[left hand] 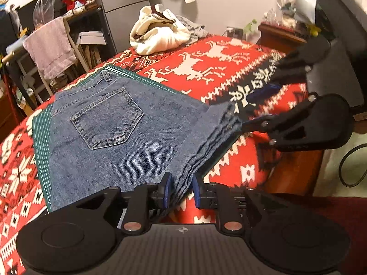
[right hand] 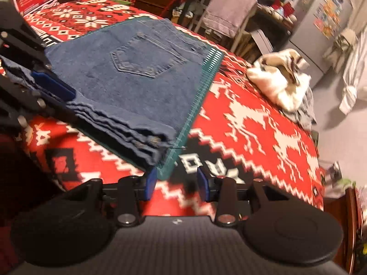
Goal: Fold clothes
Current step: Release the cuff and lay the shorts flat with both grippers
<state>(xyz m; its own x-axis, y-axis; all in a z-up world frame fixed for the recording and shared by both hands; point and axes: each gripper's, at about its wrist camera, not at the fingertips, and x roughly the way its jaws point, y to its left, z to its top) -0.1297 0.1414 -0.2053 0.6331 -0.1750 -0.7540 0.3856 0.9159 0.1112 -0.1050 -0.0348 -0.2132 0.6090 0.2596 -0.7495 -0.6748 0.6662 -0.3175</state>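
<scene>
Folded blue jeans [left hand: 119, 123] lie back pocket up on a green cutting mat [left hand: 41, 142] over the red patterned blanket. My left gripper [left hand: 181, 191] is shut on the stacked near edge of the jeans, with denim filling the gap between its blue pads. In the right wrist view the same gripper [right hand: 57, 96] clamps the stack from the left. My right gripper [right hand: 177, 184] stands open with nothing between its fingers, just short of the jeans' layered corner [right hand: 156, 146]. It also shows in the left wrist view [left hand: 250, 107], jaws apart beside that corner.
A cream garment [left hand: 158, 36] is heaped on the far side of the red blanket [left hand: 229, 68]. A chair draped with a pink towel [left hand: 49, 45] stands beyond the bed, near shelves and a grey fridge [right hand: 321, 23]. A black cable [left hand: 344, 171] lies on the floor.
</scene>
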